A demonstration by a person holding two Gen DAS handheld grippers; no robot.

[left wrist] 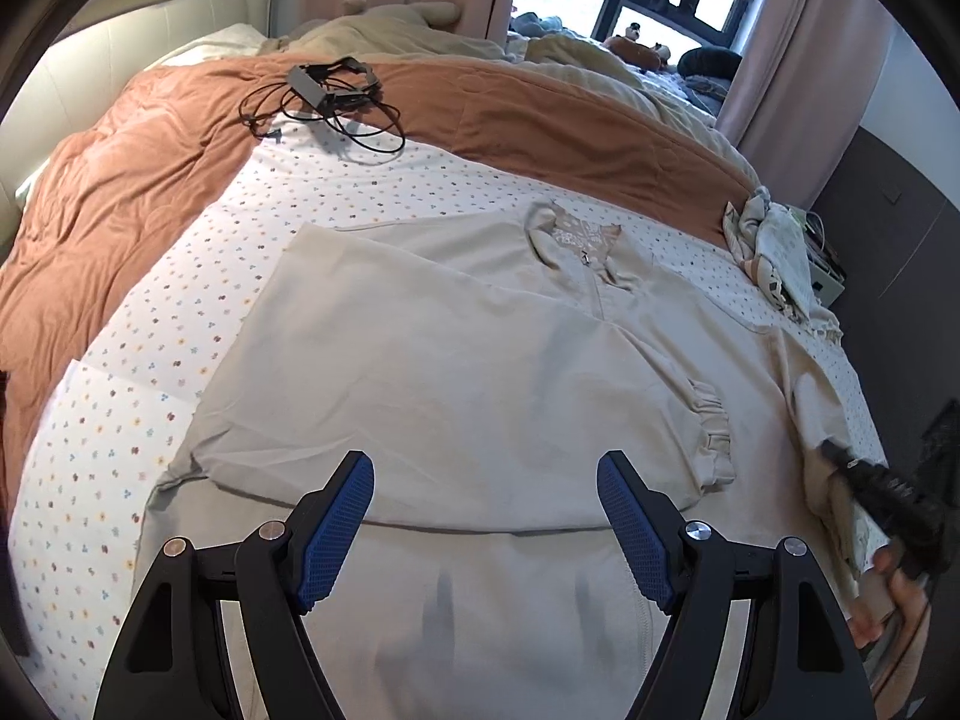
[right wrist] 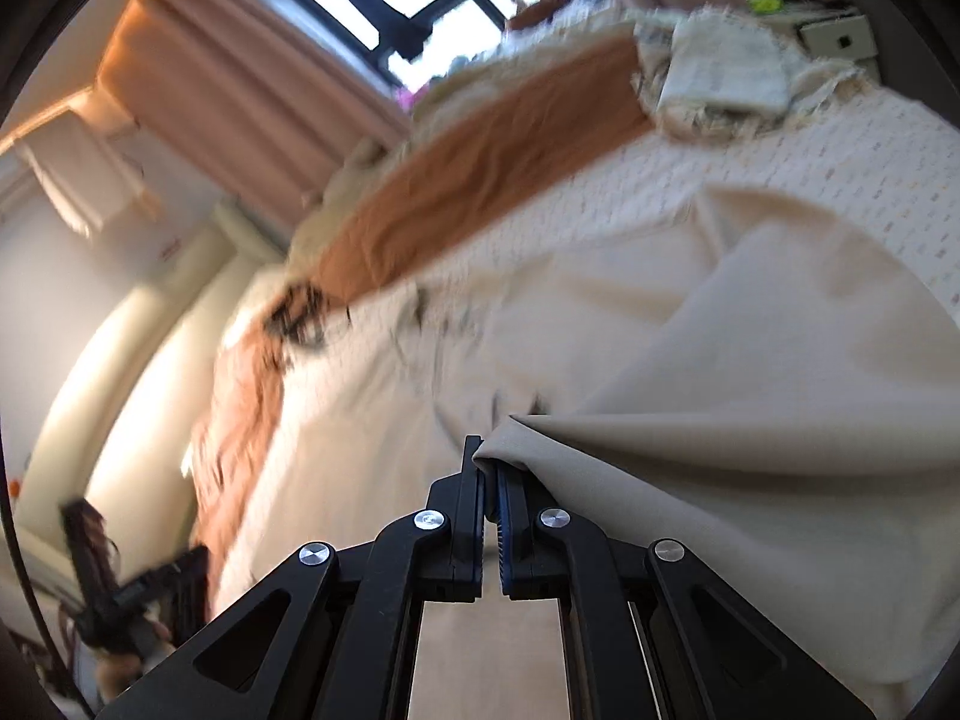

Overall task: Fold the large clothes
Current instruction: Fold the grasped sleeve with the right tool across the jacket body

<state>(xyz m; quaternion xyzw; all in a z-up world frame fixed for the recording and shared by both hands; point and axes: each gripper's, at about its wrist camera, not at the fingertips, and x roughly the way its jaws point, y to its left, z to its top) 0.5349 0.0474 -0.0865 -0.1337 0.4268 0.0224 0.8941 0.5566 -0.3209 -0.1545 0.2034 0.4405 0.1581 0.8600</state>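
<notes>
A large beige jacket [left wrist: 456,360] lies spread on the bed, collar at the far side, its left sleeve folded across the body with the gathered cuff [left wrist: 711,432] at the right. My left gripper [left wrist: 486,480] is open and empty, hovering above the jacket's lower part. My right gripper [right wrist: 487,468] is shut on a fold of the jacket's beige cloth [right wrist: 690,480] and holds it lifted; that view is tilted and blurred. The right gripper also shows in the left wrist view [left wrist: 840,462] at the jacket's right edge.
The bed has a white dotted sheet [left wrist: 150,360] and a rust-orange duvet [left wrist: 132,168] pushed to the far side. A black cable bundle [left wrist: 324,96] lies on the duvet. Crumpled clothes [left wrist: 774,252] sit at the right edge. Pink curtains and a window stand behind.
</notes>
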